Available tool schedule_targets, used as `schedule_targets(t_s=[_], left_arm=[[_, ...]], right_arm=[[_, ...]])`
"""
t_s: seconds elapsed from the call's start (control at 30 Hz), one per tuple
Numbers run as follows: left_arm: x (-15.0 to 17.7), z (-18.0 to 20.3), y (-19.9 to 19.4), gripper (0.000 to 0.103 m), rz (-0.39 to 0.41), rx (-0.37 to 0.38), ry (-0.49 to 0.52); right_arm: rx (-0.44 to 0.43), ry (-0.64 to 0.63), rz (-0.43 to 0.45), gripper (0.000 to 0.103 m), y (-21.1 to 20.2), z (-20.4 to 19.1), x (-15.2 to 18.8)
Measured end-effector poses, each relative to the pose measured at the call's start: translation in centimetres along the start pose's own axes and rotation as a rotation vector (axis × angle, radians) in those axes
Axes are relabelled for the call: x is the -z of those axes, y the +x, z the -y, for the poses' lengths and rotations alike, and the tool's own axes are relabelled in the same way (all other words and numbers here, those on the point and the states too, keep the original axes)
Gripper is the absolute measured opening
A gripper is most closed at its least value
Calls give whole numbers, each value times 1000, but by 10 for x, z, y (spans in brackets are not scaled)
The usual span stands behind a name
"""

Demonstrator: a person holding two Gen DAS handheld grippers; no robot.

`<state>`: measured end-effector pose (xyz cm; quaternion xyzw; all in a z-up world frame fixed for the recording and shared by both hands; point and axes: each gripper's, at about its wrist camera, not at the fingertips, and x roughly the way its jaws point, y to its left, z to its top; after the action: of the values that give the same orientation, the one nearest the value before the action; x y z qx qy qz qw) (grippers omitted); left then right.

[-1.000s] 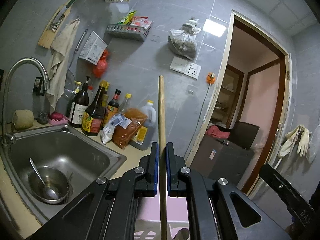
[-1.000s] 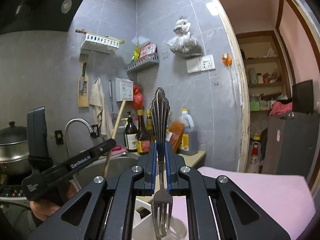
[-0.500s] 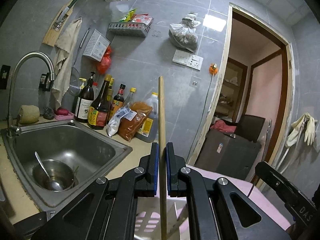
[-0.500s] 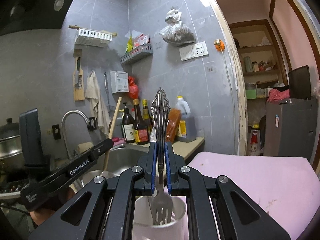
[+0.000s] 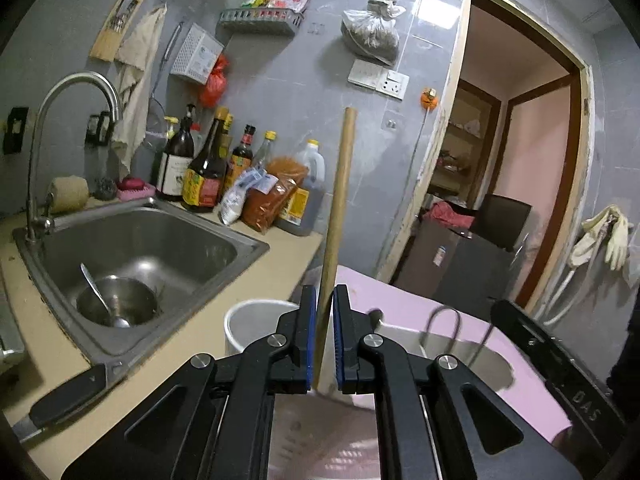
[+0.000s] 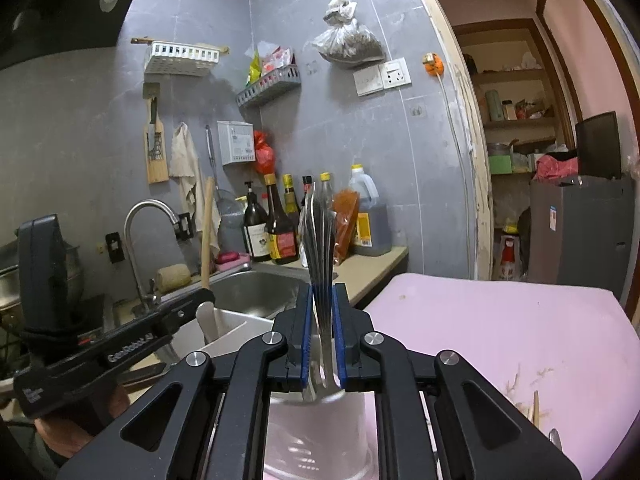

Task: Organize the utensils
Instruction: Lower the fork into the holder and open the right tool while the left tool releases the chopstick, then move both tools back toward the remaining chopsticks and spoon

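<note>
The fork point(image 6: 319, 240), shiny with a fancy handle, stands handle-up in the right tool point(image 6: 320, 344), jaws slightly apart, over a white cup point(image 6: 316, 432); the left tool point(image 5: 323, 336), a little open, has a leaning wooden stick point(image 5: 338, 216) between its jaws; only the left view shows the sink point(image 5: 168, 240) bowl and spoon; pink desk point(image 6: 500, 332) lies bare rightward.

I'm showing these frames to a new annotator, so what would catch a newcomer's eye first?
First, the two utensils standing upright between jaws: a wooden stick in the left gripper and an ornate metal fork handle in the right gripper, each over a white holder cup. Next, the steel sink at left holding a bowl with a spoon, and the row of sauce bottles against the grey wall.
</note>
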<state>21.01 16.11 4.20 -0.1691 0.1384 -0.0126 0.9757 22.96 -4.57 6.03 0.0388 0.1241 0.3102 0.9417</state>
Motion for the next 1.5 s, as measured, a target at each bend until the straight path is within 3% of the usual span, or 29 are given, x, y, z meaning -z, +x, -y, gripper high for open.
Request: schedule_targets(t_s=[0.07, 0.2, 0.33, 0.43, 0.7, 0.73, 0.77, 0.87, 0.97, 1.17, 1.33, 1.5], left_arm=[[0, 0, -3, 10, -10, 9, -10], [-3, 3, -15, 20, 10, 21, -16], [-7, 11, -26, 41, 36, 19, -8], [-11, 23, -33, 43, 48, 34, 16], [-16, 60, -49, 72, 93, 79, 95], [-15, 66, -52, 76, 103, 86, 106], [-15, 70, -54, 81, 106, 94, 115], [-12, 85, -60, 93, 128, 107, 149], [-8, 97, -64, 98, 140, 124, 176], [4, 122, -65, 100, 105, 189, 221], [18, 139, -54, 100, -2, 256, 241], [41, 160, -45, 100, -75, 268, 307]], right_arm=[[0, 5, 0, 16, -3, 1, 0], [-6, 9, 14, 18, -11, 2, -1], [6, 3, 43, 24, -24, 3, -5], [33, 0, 68, 28, -36, 5, -8], [128, -5, 143, 62, -82, 26, -18], [150, -8, 154, 78, -89, 29, -19], [173, -13, 171, 87, -98, 32, -20], [231, -37, 202, 92, -121, 41, -22], [274, -51, 217, 103, -140, 50, -23], [352, -80, 223, 103, -174, 70, -18], [418, -107, 176, 103, -186, 88, -12], [463, -100, 133, 103, -191, 106, 1]])
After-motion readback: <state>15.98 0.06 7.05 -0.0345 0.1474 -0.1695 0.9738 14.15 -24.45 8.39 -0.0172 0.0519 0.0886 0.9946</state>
